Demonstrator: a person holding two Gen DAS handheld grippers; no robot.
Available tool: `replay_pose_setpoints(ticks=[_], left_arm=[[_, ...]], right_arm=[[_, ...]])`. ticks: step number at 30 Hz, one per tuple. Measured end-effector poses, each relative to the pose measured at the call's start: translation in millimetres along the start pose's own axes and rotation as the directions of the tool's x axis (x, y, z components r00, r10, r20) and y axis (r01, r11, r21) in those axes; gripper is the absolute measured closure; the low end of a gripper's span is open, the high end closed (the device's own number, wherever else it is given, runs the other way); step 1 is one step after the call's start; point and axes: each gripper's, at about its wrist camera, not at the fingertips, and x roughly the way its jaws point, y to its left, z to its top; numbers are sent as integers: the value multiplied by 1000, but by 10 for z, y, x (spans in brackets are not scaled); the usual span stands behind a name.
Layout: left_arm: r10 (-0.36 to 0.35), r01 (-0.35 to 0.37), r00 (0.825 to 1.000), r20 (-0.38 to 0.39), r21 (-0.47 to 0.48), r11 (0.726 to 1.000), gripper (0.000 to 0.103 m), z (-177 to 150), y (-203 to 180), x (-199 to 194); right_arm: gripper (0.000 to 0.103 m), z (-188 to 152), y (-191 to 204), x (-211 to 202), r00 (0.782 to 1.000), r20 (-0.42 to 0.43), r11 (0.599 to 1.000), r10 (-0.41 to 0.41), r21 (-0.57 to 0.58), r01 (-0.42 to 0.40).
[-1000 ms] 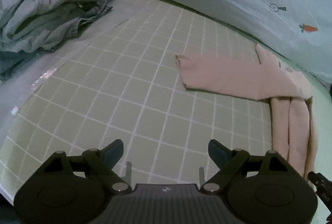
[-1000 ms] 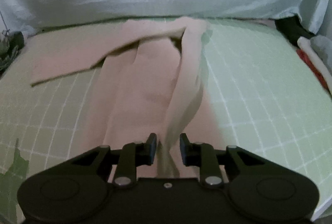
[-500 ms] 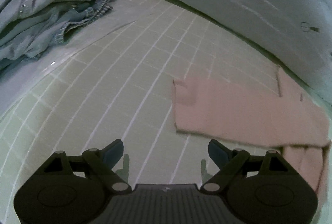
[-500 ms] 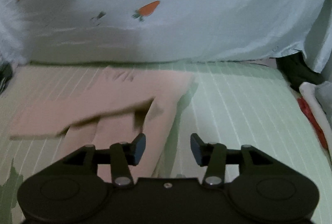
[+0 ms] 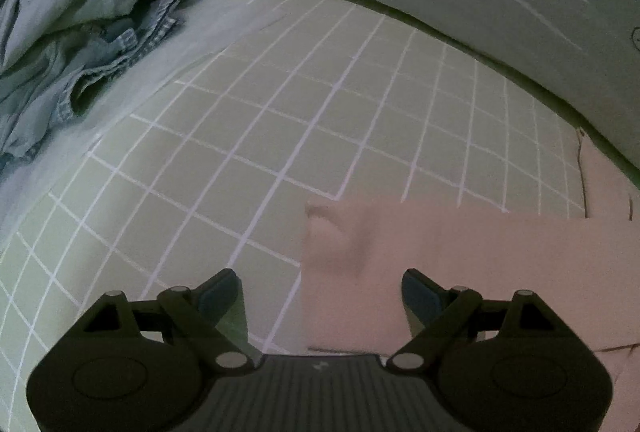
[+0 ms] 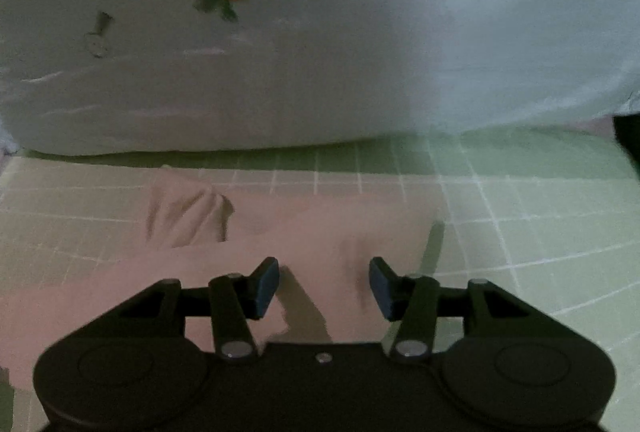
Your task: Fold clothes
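A pink long-sleeved garment (image 5: 460,256) lies flat on the green gridded mat (image 5: 280,136). In the left wrist view its sleeve end lies between my open fingers; my left gripper (image 5: 320,292) is open and low over the cuff. In the right wrist view the garment's upper body (image 6: 304,232) lies under my right gripper (image 6: 323,286), which is open and empty just above the cloth. A wrinkled fold (image 6: 188,216) shows at the garment's far left.
A heap of grey-blue clothes (image 5: 76,32) lies at the mat's far left. A white quilt with carrot prints (image 6: 280,32) bulges along the mat's far edge. Bare mat (image 6: 540,224) lies to the right of the garment.
My right gripper has let go of the pink sleeve, opened, and moved forward over the garment's top. My left gripper has moved right and closer to the sleeve end, staying open.
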Motion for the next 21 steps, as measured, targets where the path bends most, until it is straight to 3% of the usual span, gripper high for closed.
replay_pose_setpoints(ticks=[2,3,4,6,8,10,16,21], left_arm=[[6,-6,1000,10,8,1000,17,-3,-23,-2],[13,-13,1000,16,4,1000,20,-8,-27,-14],[23,-23,999,27,-5,1000,27,-12,-24,-27],[40,-39,998,45,-16,999,42,-15,-26,-48],[26,-25,997,66,-21,999,73,-12,-11,-70],[-13,16,997,70,-47,999,98,7,21,-65],[-92,106,990,104,-130,986,99,108,160,-204],[-96,147,963,252,-193,970,99,219,354,-648]], right_arm=[[57,-10,12,82,1000,-12,1000,16,-5,-17],[69,-13,25,101,1000,-12,1000,21,-19,-22],[88,-17,40,118,1000,-12,999,27,-33,-27],[95,-25,39,115,999,-9,999,32,-43,-32],[99,-26,29,92,999,2,998,35,-44,-35],[100,-20,13,49,999,18,999,40,-38,-39],[100,134,-46,-214,990,122,997,75,-13,-74],[101,323,13,-513,967,222,992,126,-27,-123]])
